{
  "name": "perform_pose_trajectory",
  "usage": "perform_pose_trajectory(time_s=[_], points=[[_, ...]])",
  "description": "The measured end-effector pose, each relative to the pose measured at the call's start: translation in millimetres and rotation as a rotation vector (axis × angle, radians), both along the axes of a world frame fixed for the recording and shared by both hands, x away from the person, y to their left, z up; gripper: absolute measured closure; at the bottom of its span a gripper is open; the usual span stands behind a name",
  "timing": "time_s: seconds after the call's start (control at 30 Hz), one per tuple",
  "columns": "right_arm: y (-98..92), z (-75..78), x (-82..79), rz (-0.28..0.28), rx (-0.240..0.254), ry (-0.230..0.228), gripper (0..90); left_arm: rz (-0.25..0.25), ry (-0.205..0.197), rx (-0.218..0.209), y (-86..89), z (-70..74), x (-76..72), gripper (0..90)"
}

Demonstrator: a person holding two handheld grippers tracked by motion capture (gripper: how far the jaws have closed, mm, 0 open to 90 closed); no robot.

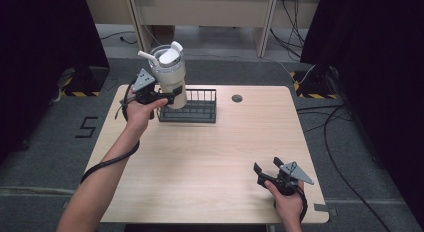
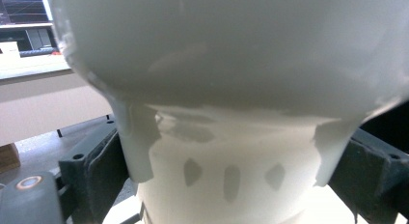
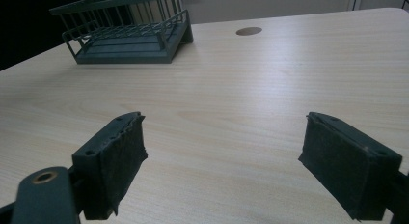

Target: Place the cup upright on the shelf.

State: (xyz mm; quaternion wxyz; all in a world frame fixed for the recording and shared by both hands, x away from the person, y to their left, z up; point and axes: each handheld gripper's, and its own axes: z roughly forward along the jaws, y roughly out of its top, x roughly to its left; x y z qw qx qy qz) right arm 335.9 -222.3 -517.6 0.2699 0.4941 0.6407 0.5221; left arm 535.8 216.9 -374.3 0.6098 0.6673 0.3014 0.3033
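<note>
Tumbler held aloft over the wire rack's left end, ready to be set down.

Left hand-held gripper (image 1: 167, 98) clamps the white tumbler (image 1: 170, 77) around its lower body, upright, above the dark wire rack (image 1: 200, 112); a good placement likely means keeping it vertical, centring it inside the rack's walls and releasing only once it is seated. Left forearm reaches forward toward the rack, wrist level. Right hand-held gripper (image 1: 267, 169) rests well apart from the rack on the worktop (image 1: 220, 157), jaws wide and empty.
</note>
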Motion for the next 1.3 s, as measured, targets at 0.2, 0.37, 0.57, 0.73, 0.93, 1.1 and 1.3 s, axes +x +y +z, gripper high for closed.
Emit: perform_pose_trajectory(time_s=[0.2,0.37,0.57,0.73,0.93,1.1,1.3], points=[[-0.3,0.0,-0.1,0.0,0.0,-0.001,15.5,0.003,0.003,0.003,-1.5,1.0,4.8,9.7],[-0.6,-0.1,-0.1,0.0,0.004,0.0,15.6,0.006,0.004,-0.006,-3.0,2.0,9.6,9.7],[-0.8,-0.1,-0.2,0.001,0.005,0.0,15.5,0.012,0.006,-0.008,-4.0,2.6,13.9,9.7],[-1.0,-0.1,-0.1,0.002,0.005,-0.001,15.5,0.017,0.014,-0.01,-6.1,-0.3,20.1,9.7],[-1.8,-0.2,-0.1,0.003,0.004,-0.003,15.5,0.019,0.025,-0.018,-9.1,-1.7,26.5,9.7],[-1.8,-0.2,0.0,0.004,0.004,-0.003,15.5,0.023,0.028,-0.013,-11.4,-2.3,30.7,9.7],[-1.9,-0.1,-0.5,0.004,0.004,-0.001,15.5,0.033,0.041,-0.003,-14.3,-6.9,37.6,9.7]])
